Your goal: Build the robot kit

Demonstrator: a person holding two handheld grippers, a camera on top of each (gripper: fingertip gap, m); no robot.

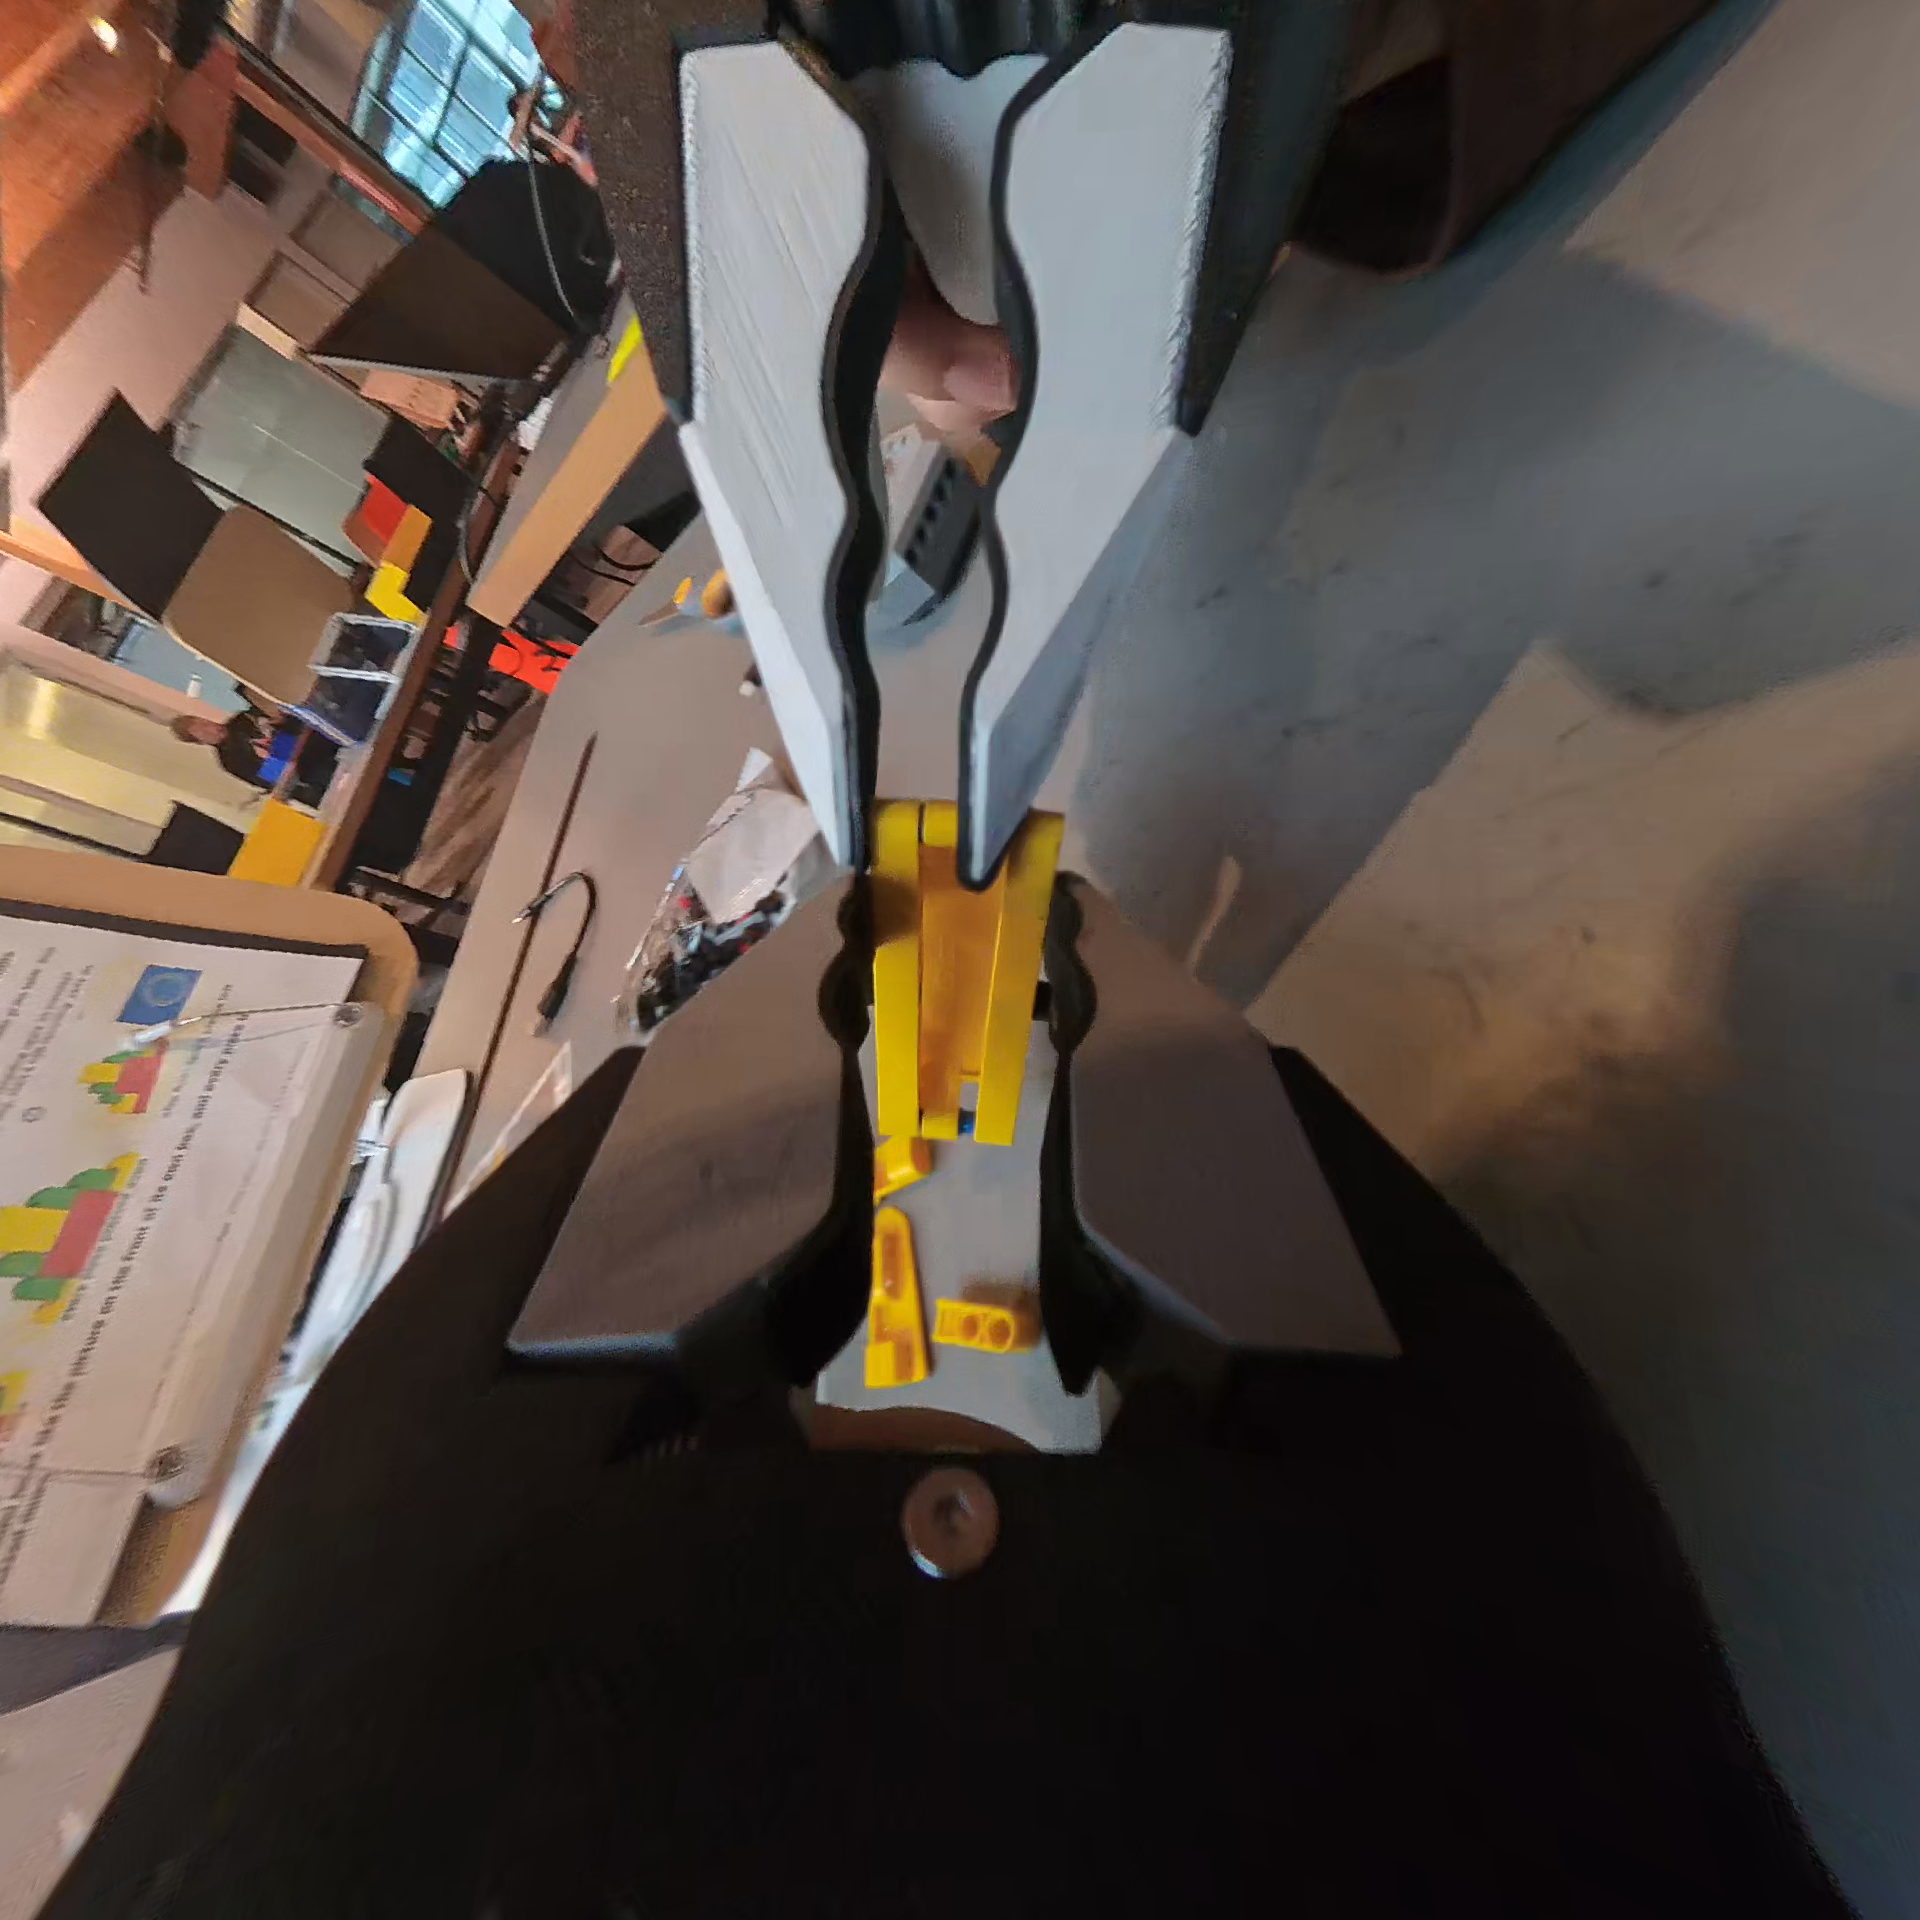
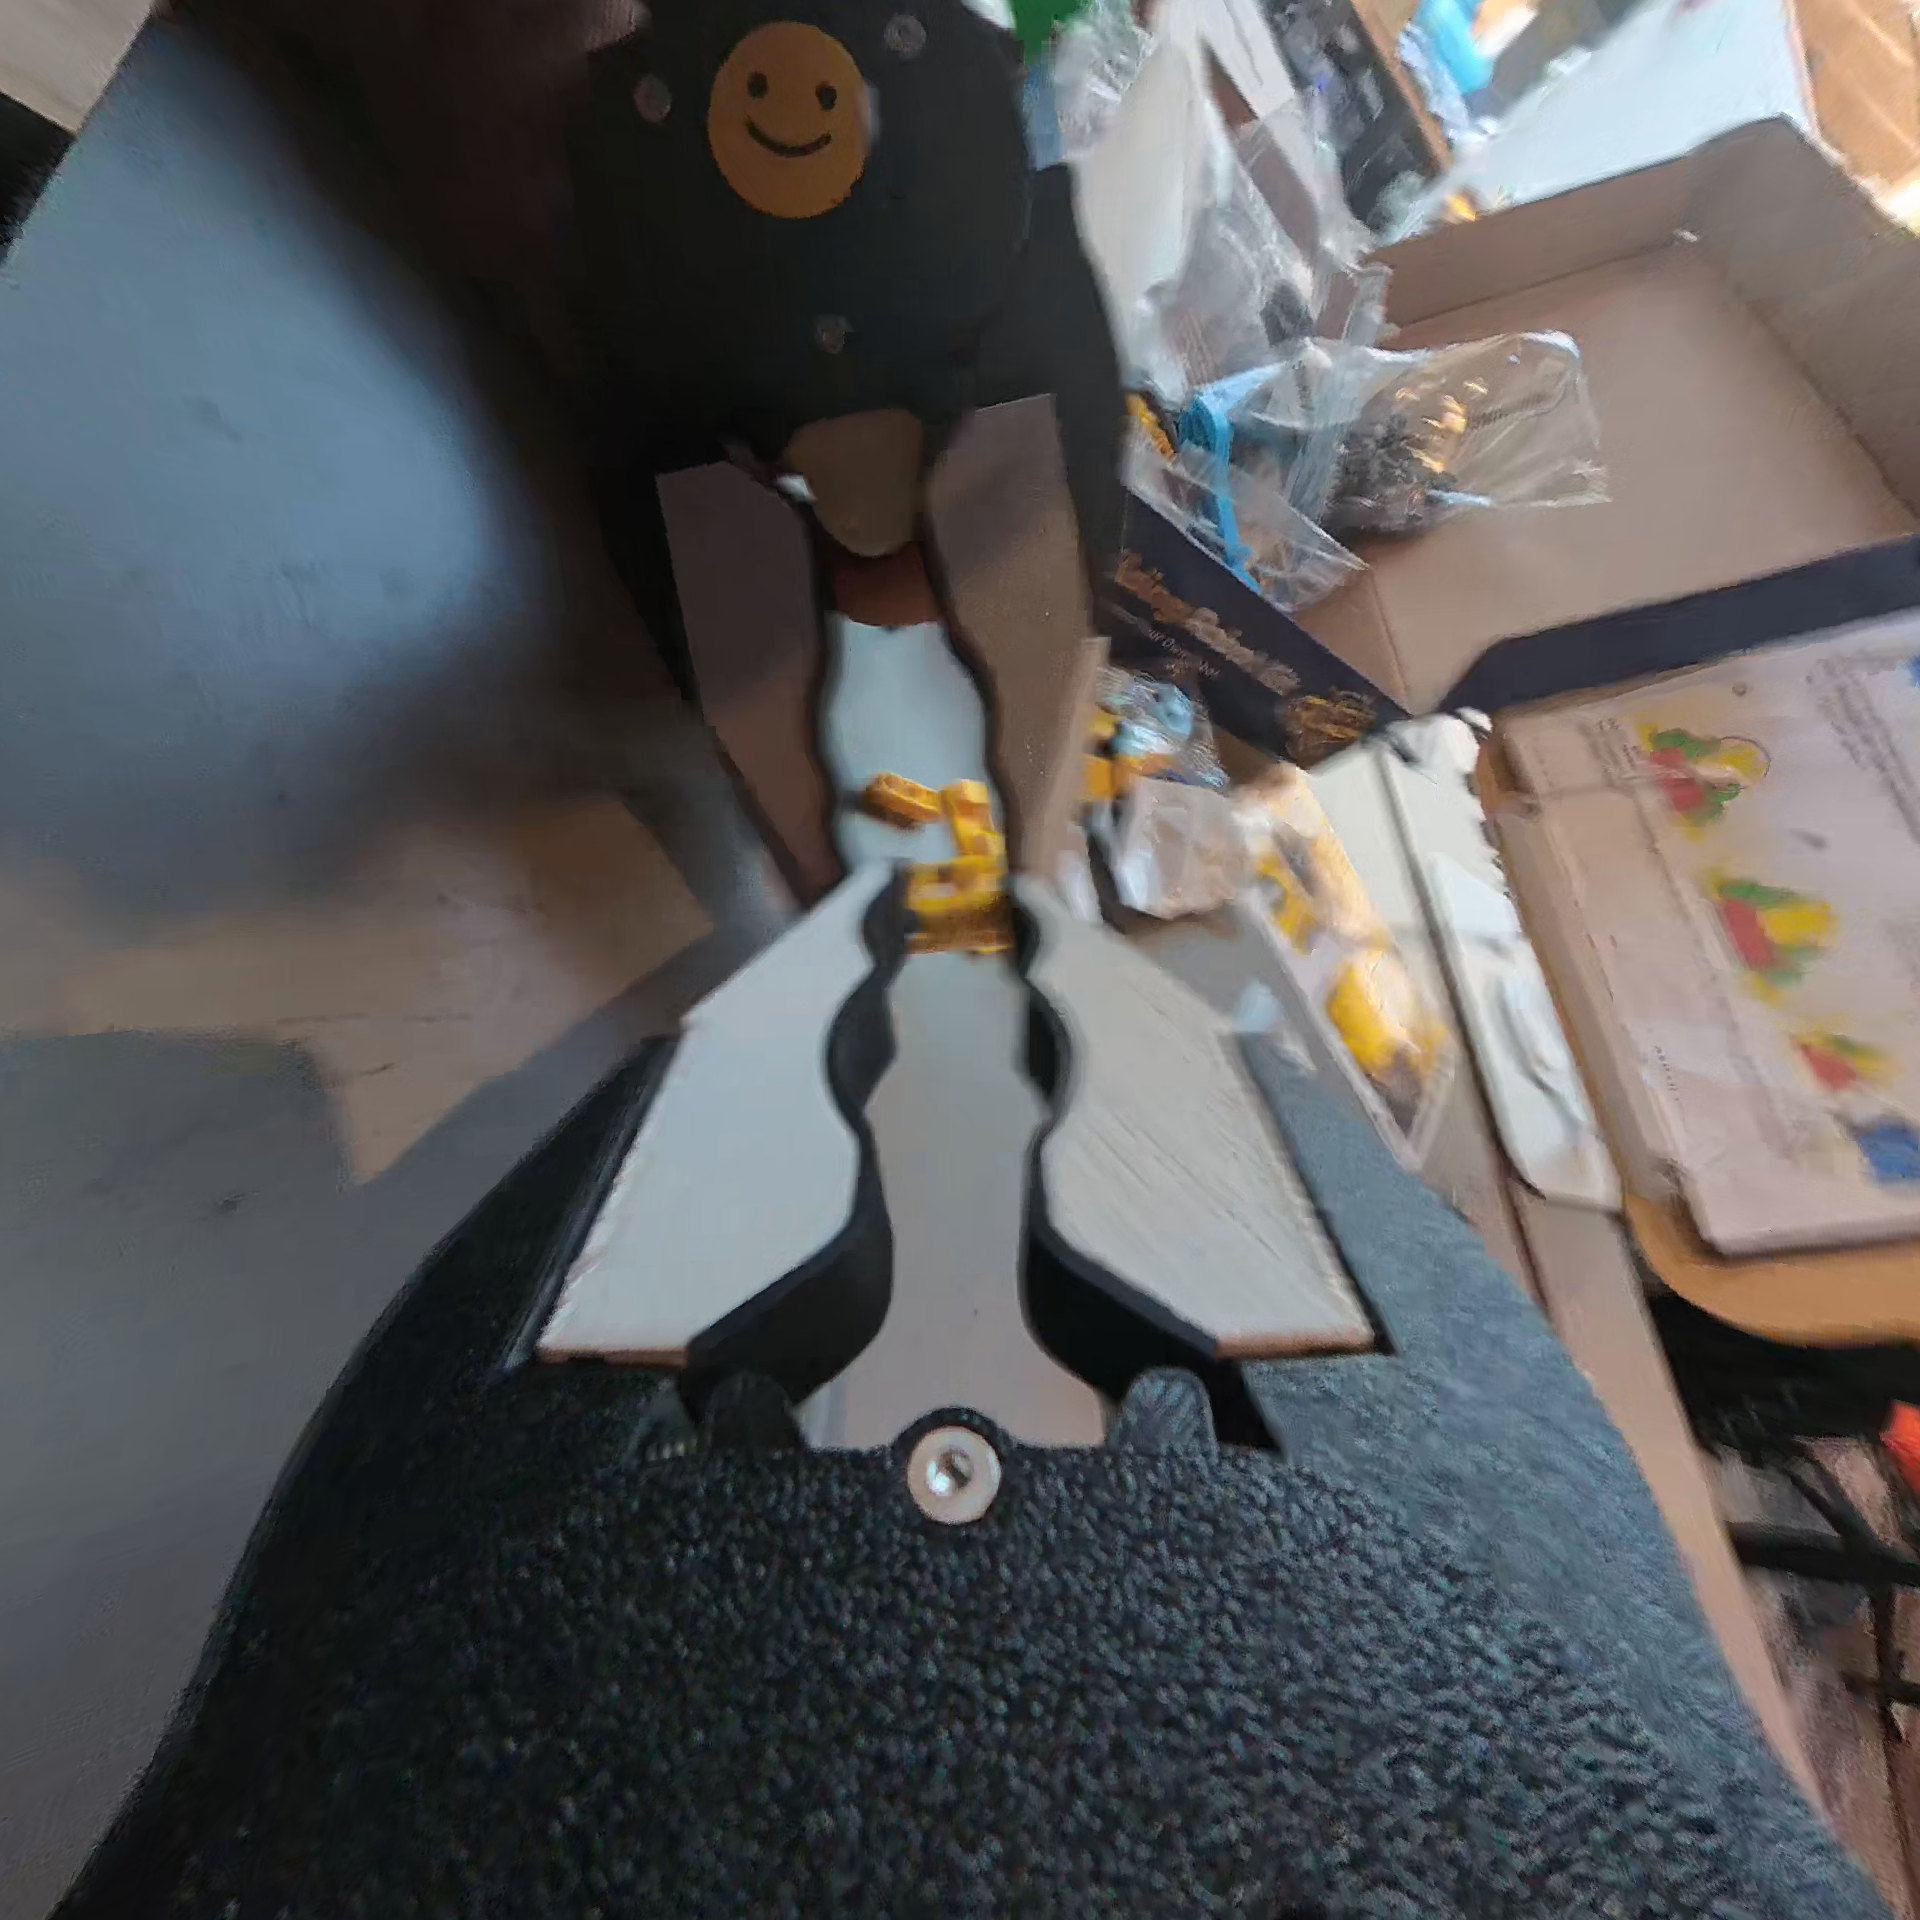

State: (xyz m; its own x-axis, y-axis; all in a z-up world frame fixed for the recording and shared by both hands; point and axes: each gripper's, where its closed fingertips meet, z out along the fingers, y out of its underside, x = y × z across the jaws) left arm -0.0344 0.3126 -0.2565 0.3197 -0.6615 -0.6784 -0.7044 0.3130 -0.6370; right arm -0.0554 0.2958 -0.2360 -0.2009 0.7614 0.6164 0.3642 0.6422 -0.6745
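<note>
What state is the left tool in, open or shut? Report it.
Shut on the yellow brick assembly. The two dark fingers of the left tool press against its long sides, with no gap showing.

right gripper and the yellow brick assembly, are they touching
Touching. In the left wrist view the right gripper comes in from the top, and one fingertip overlaps and presses on the top end of the yellow brick assembly with no gap.

room: workshop | surface: grey matte tabletop (image 1: 1558,520), sunlit patches at 3 o'clock | window: paned glass window (image 1: 457,94) at 11 o'clock | furniture: brown wooden shelving (image 1: 104,156) at 10 o'clock | light: daylight
</note>
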